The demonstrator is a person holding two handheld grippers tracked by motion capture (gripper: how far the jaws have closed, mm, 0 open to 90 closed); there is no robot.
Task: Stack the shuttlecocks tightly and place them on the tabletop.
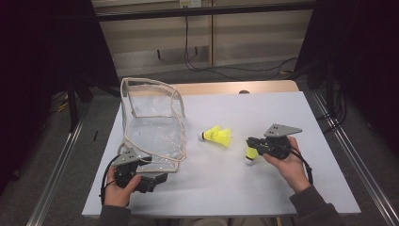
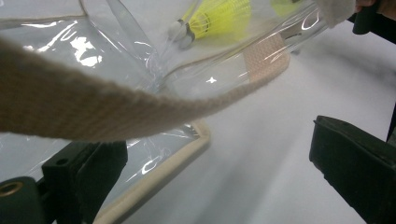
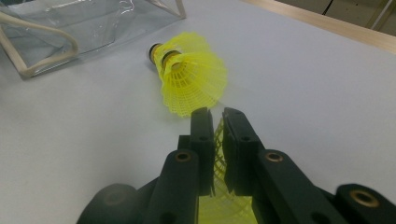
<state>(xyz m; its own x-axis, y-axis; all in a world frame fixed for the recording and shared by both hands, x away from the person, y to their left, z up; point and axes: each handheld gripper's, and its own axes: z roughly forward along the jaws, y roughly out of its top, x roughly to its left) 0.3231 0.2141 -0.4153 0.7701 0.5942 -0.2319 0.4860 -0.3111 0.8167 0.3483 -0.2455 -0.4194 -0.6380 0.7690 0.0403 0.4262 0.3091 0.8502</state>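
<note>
Item: clear bag [image 1: 153, 127], transparent plastic with beige webbing trim and strap; stands on the white table [image 1: 263, 188], mouth upward, near the table's left edge. All places below are given from this bag.

Left tool [image 1: 141, 181]: at the bag's near bottom corner. In the left gripper view its jaws stand wide; one sits against the bag's trimmed lower edge, the other is out over bare table. The webbing strap [image 2: 93, 109] crosses in front of the lens. Whether anything of the bag is pinched cannot be told, since the view is crowded with plastic; probably it only steadies the bag.

Right tool [image 1: 254, 143]: well to the right of the bag, jaws narrow, clamped on the skirt of a held shuttlecock [image 1: 251, 154], yellow. Its mesh shows between the jaws in the right gripper view [image 3: 215, 140]. White cork end points down toward the table and the person.

Loose shuttlecock [image 1: 216, 136]: yellow, lying on its side on the table between the bag and the right tool, nearer the tool. Long axis runs roughly left to right, cork toward the bag, skirt toward the tool.

Governing relation: the bag's mouth lies left of and higher than the held shuttlecock, with the loose shuttlecock on the direct line between. Judgement: the carry likely needs to lift over it, then drop into the mouth. The right hand is the nearer to both shuttlecocks.
</note>
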